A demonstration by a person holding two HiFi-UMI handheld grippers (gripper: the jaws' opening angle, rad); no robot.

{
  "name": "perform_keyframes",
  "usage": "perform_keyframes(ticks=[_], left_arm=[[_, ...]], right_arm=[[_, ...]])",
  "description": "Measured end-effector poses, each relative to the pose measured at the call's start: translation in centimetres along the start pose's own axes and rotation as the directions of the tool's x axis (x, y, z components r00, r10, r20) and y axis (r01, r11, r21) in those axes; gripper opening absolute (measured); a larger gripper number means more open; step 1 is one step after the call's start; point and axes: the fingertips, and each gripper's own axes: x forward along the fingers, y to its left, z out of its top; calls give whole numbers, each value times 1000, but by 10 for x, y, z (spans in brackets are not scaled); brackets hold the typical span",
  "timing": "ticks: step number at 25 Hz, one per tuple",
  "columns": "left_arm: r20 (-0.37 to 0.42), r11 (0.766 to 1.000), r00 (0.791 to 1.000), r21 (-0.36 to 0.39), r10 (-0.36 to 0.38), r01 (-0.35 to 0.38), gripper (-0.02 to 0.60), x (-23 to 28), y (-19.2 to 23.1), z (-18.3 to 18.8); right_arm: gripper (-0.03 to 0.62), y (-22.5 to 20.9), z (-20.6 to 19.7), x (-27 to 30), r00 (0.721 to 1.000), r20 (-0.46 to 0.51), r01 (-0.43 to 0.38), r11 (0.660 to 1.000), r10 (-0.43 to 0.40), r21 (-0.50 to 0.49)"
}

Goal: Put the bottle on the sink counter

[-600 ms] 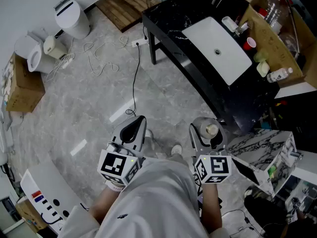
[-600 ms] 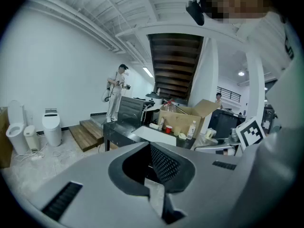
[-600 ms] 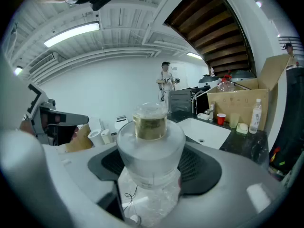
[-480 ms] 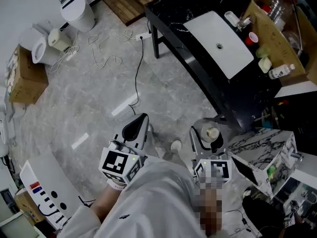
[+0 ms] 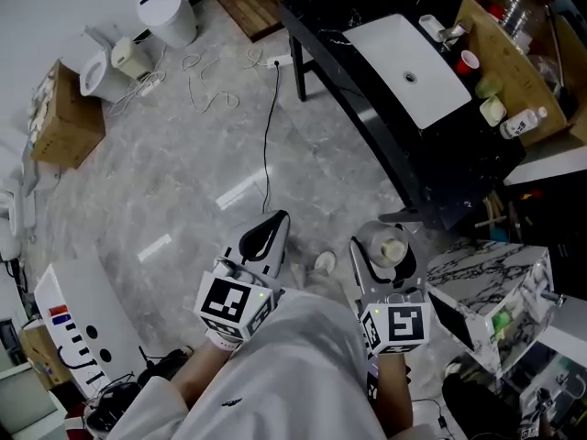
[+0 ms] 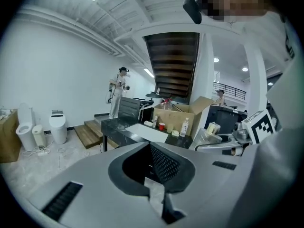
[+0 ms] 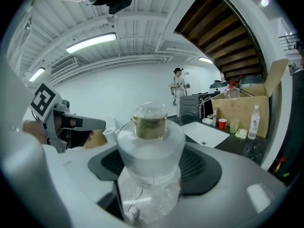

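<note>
A clear plastic bottle [image 5: 393, 244] with a yellowish cap stands upright between the jaws of my right gripper [image 5: 383, 247], which is shut on its body. In the right gripper view the bottle [image 7: 151, 148] fills the middle, and the right gripper [image 7: 152, 167] clasps it from both sides. My left gripper [image 5: 263, 238] is shut and holds nothing; its jaws meet in the left gripper view [image 6: 152, 151]. The black sink counter [image 5: 385, 145] with its white basin [image 5: 413, 58] stands ahead at the upper right, well apart from both grippers. The counter [image 7: 237, 144] also shows at the right of the right gripper view.
An open cardboard box [image 5: 514, 53], a red cup [image 5: 470, 61] and a small water bottle [image 5: 523, 122] crowd the counter's far end. A marble block [image 5: 486, 291] stands close on my right. A cable [image 5: 266, 126] crosses the floor; a toilet [image 5: 96, 62] and a bin [image 5: 165, 12] stand far left.
The whole scene has slid up and to the right in the head view. Both grippers keep their place before the body, and the bottle stays in the right one.
</note>
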Motion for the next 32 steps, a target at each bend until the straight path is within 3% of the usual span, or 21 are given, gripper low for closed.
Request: perform_keyframes(ticks=[5,11,25,32], left_arm=[[7,1000,1000,4,13,-13,6,-11,4,0],[21,1000,1000,-15,15,-15,6,-15,44,8],[97,998,995,-56,29,-24,6,-12,199,50],[111,999,994,-46,-2,8,6,-20,257,59]], right_arm=[[343,13,6,8,999,12,-35,999,35,1],[342,39,22,36,999,19,-40,999,40,-18],[342,115,68,154,999,44,-21,998,23,-52],[342,159,82,205,998,65,-14,998,18,-59]])
